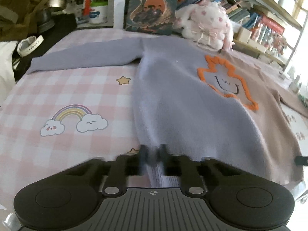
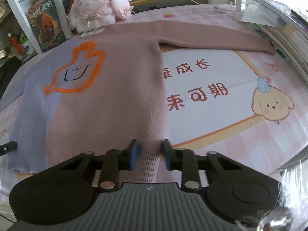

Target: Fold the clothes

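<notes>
Sweater (image 1: 173, 100) hem pinched in left gripper (image 1: 153, 154), right gripper (image 2: 149, 154) astride hem, pads not pressing.

The soft knitted two-tone sweater (image 1: 173, 96) is lavender on one half and dusty pink on the other, with an orange-outlined star (image 2: 77, 71) bearing a black drawn face. The pink-and-white checked bedsheet (image 1: 77, 88) shows a pastel rainbow with white clouds (image 1: 74, 120) and a yellow star (image 1: 123, 80).

Daylit room, crowded bookshelves (image 1: 250, 19), perhaps a window right.
</notes>
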The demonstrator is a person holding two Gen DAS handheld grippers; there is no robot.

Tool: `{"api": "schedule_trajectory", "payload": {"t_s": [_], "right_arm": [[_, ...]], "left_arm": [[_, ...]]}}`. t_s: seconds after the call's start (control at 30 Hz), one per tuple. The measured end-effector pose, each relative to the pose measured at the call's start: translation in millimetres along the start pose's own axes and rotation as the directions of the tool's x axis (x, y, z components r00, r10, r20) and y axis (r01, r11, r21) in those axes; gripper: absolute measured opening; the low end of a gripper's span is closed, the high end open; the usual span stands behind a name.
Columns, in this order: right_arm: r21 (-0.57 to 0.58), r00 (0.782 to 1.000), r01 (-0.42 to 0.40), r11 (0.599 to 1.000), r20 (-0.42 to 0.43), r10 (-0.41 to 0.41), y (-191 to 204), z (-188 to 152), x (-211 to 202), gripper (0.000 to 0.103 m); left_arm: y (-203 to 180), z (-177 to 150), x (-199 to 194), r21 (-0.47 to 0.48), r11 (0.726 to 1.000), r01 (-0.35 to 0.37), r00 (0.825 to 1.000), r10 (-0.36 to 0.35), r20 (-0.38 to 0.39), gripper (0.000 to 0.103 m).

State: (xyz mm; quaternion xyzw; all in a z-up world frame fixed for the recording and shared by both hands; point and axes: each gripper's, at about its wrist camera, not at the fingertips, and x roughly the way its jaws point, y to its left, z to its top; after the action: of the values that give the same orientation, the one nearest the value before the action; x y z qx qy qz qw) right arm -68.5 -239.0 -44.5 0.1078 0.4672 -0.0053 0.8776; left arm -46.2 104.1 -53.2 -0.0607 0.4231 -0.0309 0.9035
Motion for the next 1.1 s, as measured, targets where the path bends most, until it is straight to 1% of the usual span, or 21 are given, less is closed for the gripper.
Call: {"api": "schedule_trajectory", "payload": {"t_s": [0.03,0.07,0.13,0.2,0.33,0.5,0.7,0.83,1.1], "right_arm": [[-0.003,1.000,0.000,1.000,0.003,0.000,1,0,1,0.013],[-0.006,1.000,0.002,1.000,0.008,-0.002,2,0,2,0.010],[-0.015,1.000,0.014,1.000,0.021,-0.014,5,4,5,0.010],[-0.029,0.999,0.027,0.999,0.034,-0.026,9,8,10,0.010],[-0.047,0.999,0.032,0.998,0.038,-0.030,11,14,14,0.009],[-0.045,0.999,0.030,0.999,0.034,-0.028,2,7,7,0.009],[-0.047,0.999,0.039,0.998,0.038,-0.037,7,-2,1,0.009],[-0.041,0.998,0.039,0.998,0.042,-0.037,9,-2,2,0.009],[-0.003,0.997,0.049,0.999,0.061,-0.048,1,-2,0,0.010]], "left_arm": [[0,-2,-3,0.012,1.000,0.003,1.000,-0.003,0.005,0.003],[0,-5,-8,0.025,1.000,-0.001,1.000,0.001,0.015,0.002],[2,-11,-17,0.031,0.999,-0.007,1.000,0.006,0.025,0.002],[3,-14,-22,0.030,1.000,0.003,1.000,-0.003,0.011,0.002],[-2,-13,-16,0.053,0.999,0.002,1.000,-0.002,0.001,0.002],[-8,-11,-15,0.081,0.997,0.017,1.000,-0.017,-0.002,0.002],[-4,-6,-9,0.060,0.998,0.007,1.000,-0.007,0.007,0.002],[2,-1,-6,0.031,1.000,0.003,1.000,-0.003,0.017,0.002],[1,-13,-16,0.074,0.997,0.021,1.000,-0.022,0.007,0.003]]}}
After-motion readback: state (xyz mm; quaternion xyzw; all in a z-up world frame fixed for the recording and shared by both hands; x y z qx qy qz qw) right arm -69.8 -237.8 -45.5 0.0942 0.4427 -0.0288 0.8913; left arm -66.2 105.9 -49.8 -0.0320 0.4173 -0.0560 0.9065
